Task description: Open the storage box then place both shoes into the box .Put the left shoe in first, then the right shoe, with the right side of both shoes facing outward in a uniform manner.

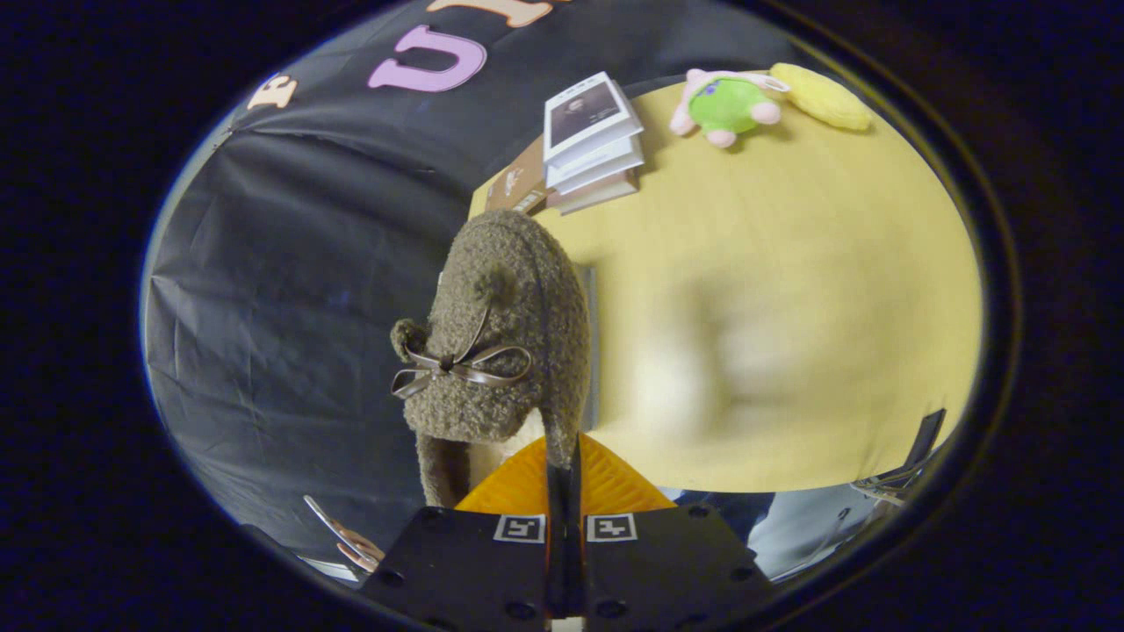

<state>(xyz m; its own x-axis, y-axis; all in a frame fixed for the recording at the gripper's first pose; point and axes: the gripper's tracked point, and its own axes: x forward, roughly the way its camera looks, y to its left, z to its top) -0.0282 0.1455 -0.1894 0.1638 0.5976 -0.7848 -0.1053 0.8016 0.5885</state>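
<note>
A fuzzy brown slipper-like shoe (500, 333) with a small ribbon bow hangs in the air just ahead of my fingers, lifted off the table. My gripper (562, 474) is shut on the shoe's rim, which is pinched between the two fingers. The view is rolled sideways, so the yellow table (790, 263) runs up beside the shoe. A grey edge (590, 351) shows just behind the shoe; I cannot tell whether it belongs to the storage box.
A stack of books (590, 140) lies at the table's far end. A green and pink plush toy (727, 105) and a yellow soft object (821, 96) lie beyond them. A chair part (913, 456) and a person's hand (356, 544) show near the fingers.
</note>
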